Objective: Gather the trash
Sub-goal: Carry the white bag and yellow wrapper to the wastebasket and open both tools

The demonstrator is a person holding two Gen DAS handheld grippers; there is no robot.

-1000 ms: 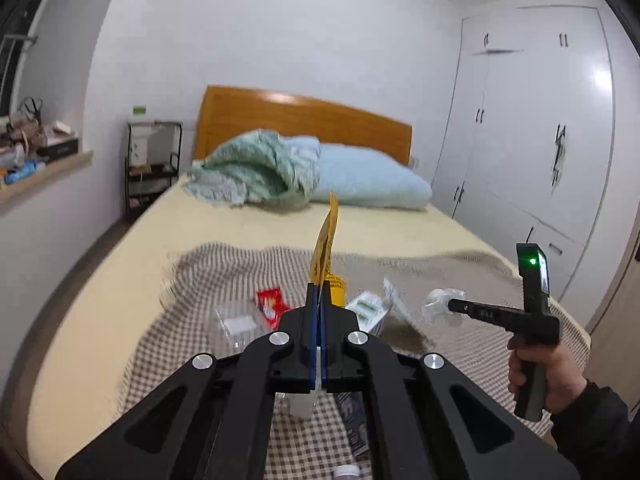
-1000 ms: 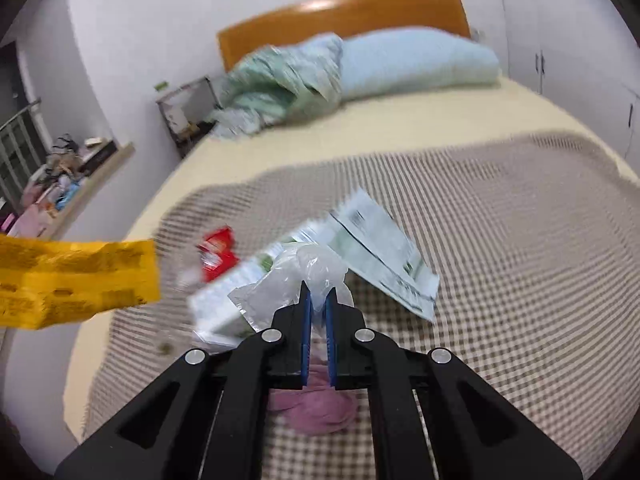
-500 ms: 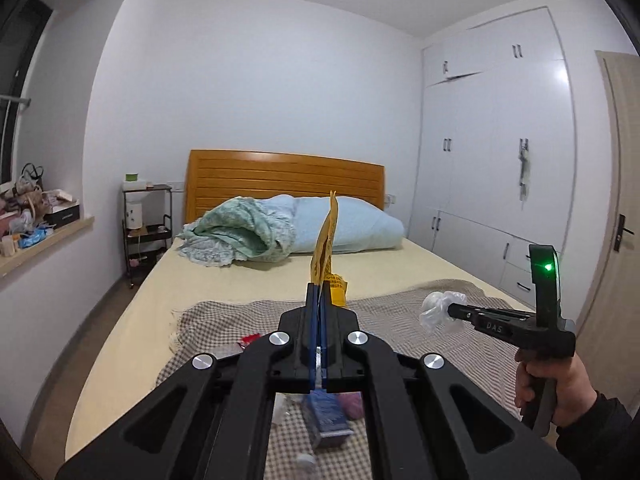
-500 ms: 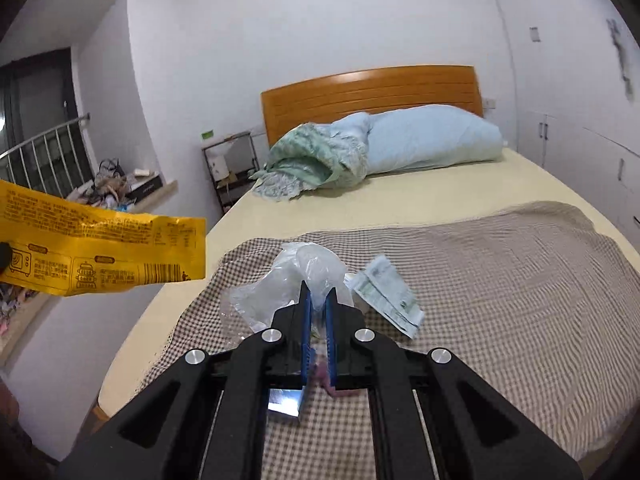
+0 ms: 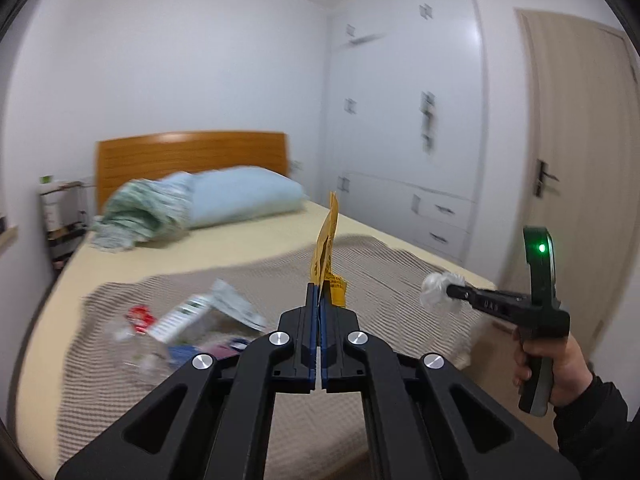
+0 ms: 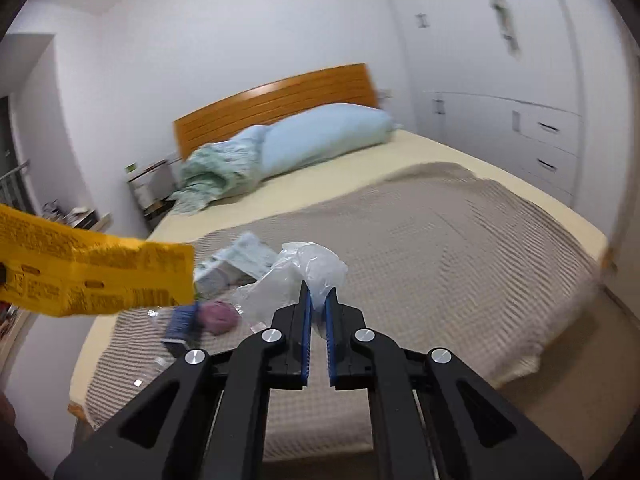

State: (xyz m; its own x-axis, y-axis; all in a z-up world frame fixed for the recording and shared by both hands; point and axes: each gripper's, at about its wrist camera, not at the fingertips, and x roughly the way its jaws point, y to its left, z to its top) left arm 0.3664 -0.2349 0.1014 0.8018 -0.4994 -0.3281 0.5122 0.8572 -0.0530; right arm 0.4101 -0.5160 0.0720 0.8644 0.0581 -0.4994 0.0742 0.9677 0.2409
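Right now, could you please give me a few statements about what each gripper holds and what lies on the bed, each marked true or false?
1. The left gripper is shut on a yellow wrapper. True.
2. The right gripper is empty. False: it pinches a clear plastic bag.
3. A pale blue pillow lies by the wooden headboard. True.
4. All trash is off the checked blanket. False: a red packet and other litter lie there.

The left gripper (image 5: 319,292) pinches a yellow wrapper (image 5: 327,246) upright above the bed (image 5: 248,248); at right, a hand (image 5: 554,364) holds the right gripper (image 5: 450,291), clamped on crumpled clear plastic (image 5: 434,286); blurred litter (image 5: 192,316) lies on the checked blanket (image 5: 400,268).
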